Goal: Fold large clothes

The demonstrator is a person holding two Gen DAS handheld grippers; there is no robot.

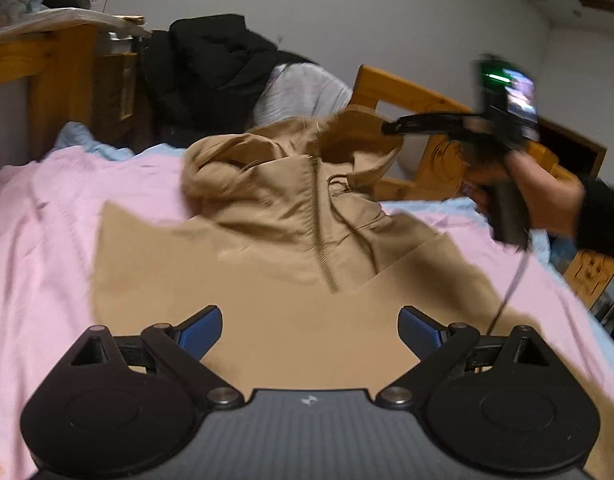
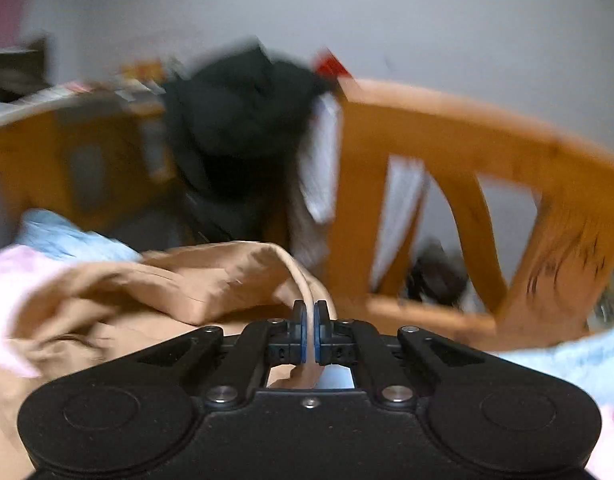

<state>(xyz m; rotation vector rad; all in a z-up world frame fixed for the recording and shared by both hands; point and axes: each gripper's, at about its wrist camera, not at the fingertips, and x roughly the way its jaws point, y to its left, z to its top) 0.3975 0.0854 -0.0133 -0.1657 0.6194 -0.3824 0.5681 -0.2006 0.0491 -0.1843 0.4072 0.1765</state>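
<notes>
A tan hooded jacket (image 1: 291, 240) with a front zip lies on the pink bed sheet (image 1: 39, 248). Its body is spread flat and the hood end is bunched at the far side. My left gripper (image 1: 310, 330) is open and empty, just above the jacket's near part. My right gripper (image 2: 310, 330) is shut on a fold of the jacket (image 2: 187, 284) at the hood end. In the left wrist view the right gripper (image 1: 391, 127) holds that edge lifted at the far right.
A wooden bed frame (image 1: 443, 152) stands behind the jacket and also shows in the right wrist view (image 2: 467, 140). A black garment (image 1: 211, 76) and a grey one (image 1: 303, 92) hang over it. A light blue sheet (image 1: 91, 144) lies under the pink one.
</notes>
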